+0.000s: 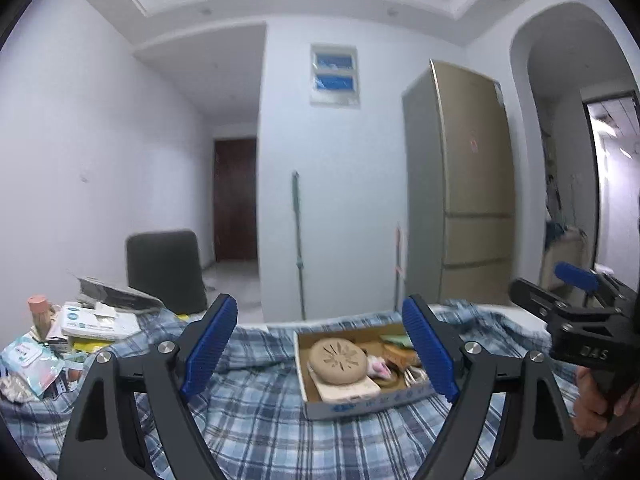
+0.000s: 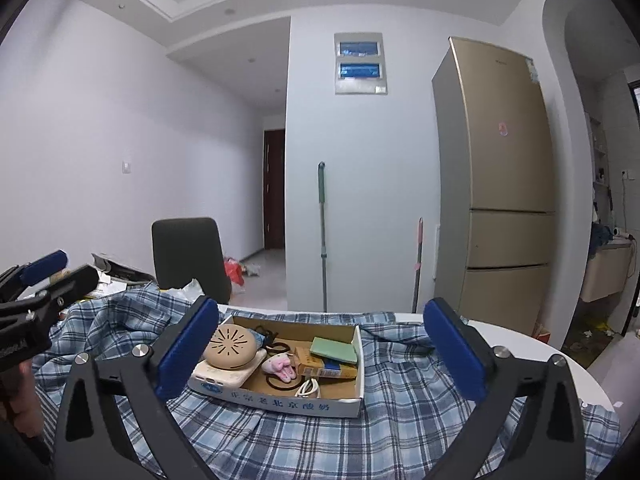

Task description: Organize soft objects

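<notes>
Both claws stand wide apart with nothing between the pads: the left claw (image 1: 320, 354) and the right claw (image 2: 320, 356) each hover level over the blue plaid cloth (image 2: 304, 436), which lies rumpled across the white round tabletop (image 2: 560, 344).

Seen from the right wrist, the open cardboard box (image 2: 280, 402) sits on the cloth at 12 o'clock, its left corner just behind the left pad. Between its right wall and the right pad lies a clear strip of cloth. Inside it, a tan round disc (image 2: 232, 346) rests on a white power bank (image 2: 224, 378) at 9 o'clock, and a pink plush toy (image 2: 280, 366) lies at the middle.

The tabletop's curved bare edge shows at 3 o'clock. Clutter of packets and papers (image 1: 92, 322) crowds the 9 o'clock side in the left wrist view. Beyond the far rim stand a dark chair (image 2: 188, 256) at 11 o'clock and a gold fridge (image 2: 500, 176) at 2 o'clock.
</notes>
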Motion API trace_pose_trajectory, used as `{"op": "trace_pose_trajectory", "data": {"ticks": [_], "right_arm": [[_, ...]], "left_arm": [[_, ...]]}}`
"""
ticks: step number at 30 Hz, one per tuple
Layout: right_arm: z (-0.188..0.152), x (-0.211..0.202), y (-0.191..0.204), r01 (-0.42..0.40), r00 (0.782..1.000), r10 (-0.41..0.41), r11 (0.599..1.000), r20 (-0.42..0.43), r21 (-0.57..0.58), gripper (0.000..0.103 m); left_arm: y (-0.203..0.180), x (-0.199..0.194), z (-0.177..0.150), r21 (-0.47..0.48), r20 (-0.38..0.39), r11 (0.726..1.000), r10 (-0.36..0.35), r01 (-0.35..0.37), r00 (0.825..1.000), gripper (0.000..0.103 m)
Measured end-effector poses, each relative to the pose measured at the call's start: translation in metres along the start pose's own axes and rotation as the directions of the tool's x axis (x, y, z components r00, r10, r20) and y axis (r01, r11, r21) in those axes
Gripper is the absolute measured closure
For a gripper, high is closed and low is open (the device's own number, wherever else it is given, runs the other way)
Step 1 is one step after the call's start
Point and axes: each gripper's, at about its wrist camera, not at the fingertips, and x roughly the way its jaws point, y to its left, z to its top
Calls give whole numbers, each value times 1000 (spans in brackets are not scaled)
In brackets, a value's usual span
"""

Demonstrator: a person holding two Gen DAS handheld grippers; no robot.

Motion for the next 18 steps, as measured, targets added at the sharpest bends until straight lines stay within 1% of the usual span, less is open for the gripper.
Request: {"op": "trace_pose_trajectory", "data": {"ticks": [1, 2, 3, 4, 5, 7, 9, 12, 14, 16, 18], "right_arm": [[-3, -1, 0, 6, 1000, -6, 1000, 12, -3, 1], [-5, -2, -1, 11, 1000, -11, 1000, 23, -4, 1], [-7, -3, -1, 15, 999, -15, 1000, 34, -2, 1], [-10, -3, -2, 17, 999, -17, 1000, 39, 2, 1], [-12, -2, -3, 20, 999, -20, 1000, 39, 7, 1], [-18, 0, -3, 18, 999, -18, 1000, 30, 11, 1], [-23, 1, -3, 16, 1000, -16, 1000, 21, 6, 1], [-26, 1, -2, 2, 1000, -2, 1000, 13, 3, 0], [-29, 1, 0, 1, 1000, -1, 1000, 11, -7, 1], [-30, 0, 0, -6, 1000, 6, 1000, 9, -8, 1], [-30, 0, 0, -3, 1000, 3, 1000, 11, -7, 0]], "left_arm": [[0, -3, -4, -3, 31, 1000, 18, -18, 999, 16], [0, -4, -6, -2, 46, 1000, 28, -27, 999, 13], [1, -5, -9, 0, 56, 999, 35, -35, 998, 10], [0, -6, -11, 2, 58, 999, 38, -38, 998, 2], [0, -6, -13, 5, 59, 999, 39, -40, 998, 0], [2, -7, -17, 0, 75, 999, 50, -50, 996, 0], [2, -9, -21, 6, 84, 999, 36, -37, 996, 0], [1, -8, -27, 18, 86, 999, 35, -37, 996, 0], [2, -6, -34, 9, 91, 998, 58, -59, 994, 0], [0, -1, -41, 19, 69, 998, 58, -59, 996, 0], [1, 2, -41, 19, 55, 998, 52, -53, 997, 0]]}}
